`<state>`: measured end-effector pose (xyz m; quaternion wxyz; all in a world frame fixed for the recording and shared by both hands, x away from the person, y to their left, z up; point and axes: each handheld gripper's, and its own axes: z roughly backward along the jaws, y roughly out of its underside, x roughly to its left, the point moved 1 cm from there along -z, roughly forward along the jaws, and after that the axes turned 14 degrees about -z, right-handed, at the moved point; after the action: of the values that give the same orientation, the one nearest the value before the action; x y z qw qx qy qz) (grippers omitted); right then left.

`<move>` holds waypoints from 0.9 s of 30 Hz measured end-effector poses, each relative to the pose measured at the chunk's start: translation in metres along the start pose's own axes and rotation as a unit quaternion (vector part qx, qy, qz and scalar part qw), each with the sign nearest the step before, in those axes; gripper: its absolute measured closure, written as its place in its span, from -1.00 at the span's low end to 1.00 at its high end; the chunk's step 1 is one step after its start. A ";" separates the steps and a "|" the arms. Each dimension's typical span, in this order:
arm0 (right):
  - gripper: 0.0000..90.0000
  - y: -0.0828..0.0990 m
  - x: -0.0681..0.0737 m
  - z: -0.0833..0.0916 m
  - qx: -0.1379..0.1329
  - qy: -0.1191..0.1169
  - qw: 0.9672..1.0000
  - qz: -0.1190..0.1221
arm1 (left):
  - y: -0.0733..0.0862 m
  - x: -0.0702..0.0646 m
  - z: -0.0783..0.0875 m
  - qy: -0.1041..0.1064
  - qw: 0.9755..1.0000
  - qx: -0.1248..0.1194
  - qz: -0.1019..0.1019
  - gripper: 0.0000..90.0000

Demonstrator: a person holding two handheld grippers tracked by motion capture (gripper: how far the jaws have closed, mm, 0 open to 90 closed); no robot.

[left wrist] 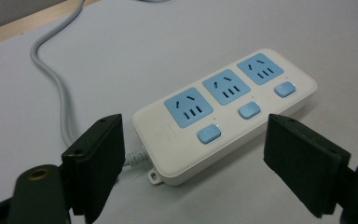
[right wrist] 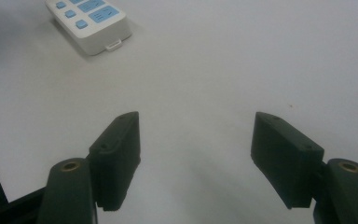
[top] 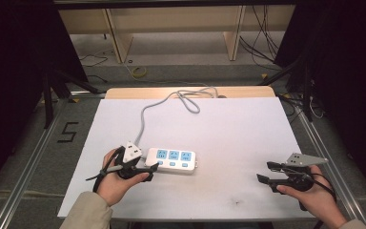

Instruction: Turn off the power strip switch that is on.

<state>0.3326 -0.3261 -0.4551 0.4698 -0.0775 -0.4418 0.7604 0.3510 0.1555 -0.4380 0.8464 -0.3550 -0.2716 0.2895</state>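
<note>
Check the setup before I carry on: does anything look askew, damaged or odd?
Nothing stands out. The power strip lies flat and whole on the white table, sockets up, its cable trailing away to the far edge. Both tools, left and right, are open and hold nothing.

Left gripper [top: 148,171] open at power strip [top: 172,160]; right gripper [top: 266,172] well apart.
</note>
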 end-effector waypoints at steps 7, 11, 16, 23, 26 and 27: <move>-0.26 0.000 0.000 -0.001 0.003 0.000 1.000 0.002 | 0.004 -0.003 0.004 0.003 1.000 -0.002 -0.005 -0.56; -0.27 0.001 0.000 -0.001 0.004 -0.001 1.000 0.001 | 0.008 -0.004 0.007 0.004 1.000 -0.002 -0.008 -0.57; -0.27 0.001 0.000 0.000 0.002 0.000 1.000 0.002 | 0.016 -0.004 0.009 0.003 1.000 0.009 -0.010 -0.65; -0.28 0.000 0.001 0.000 0.002 0.000 1.000 0.003 | 0.026 -0.004 0.015 0.005 1.000 0.011 -0.002 -0.66; -0.28 0.000 0.000 0.000 0.002 0.001 1.000 0.004 | 0.030 -0.004 0.018 0.006 1.000 0.010 -0.001 -0.67; -0.28 0.001 0.000 0.000 0.002 0.001 1.000 0.003 | 0.031 -0.004 0.019 0.004 1.000 0.010 0.000 -0.67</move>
<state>0.3322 -0.3264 -0.4553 0.4676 -0.0790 -0.4399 0.7626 0.3265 0.1791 -0.4514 0.8509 -0.3482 -0.2651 0.2905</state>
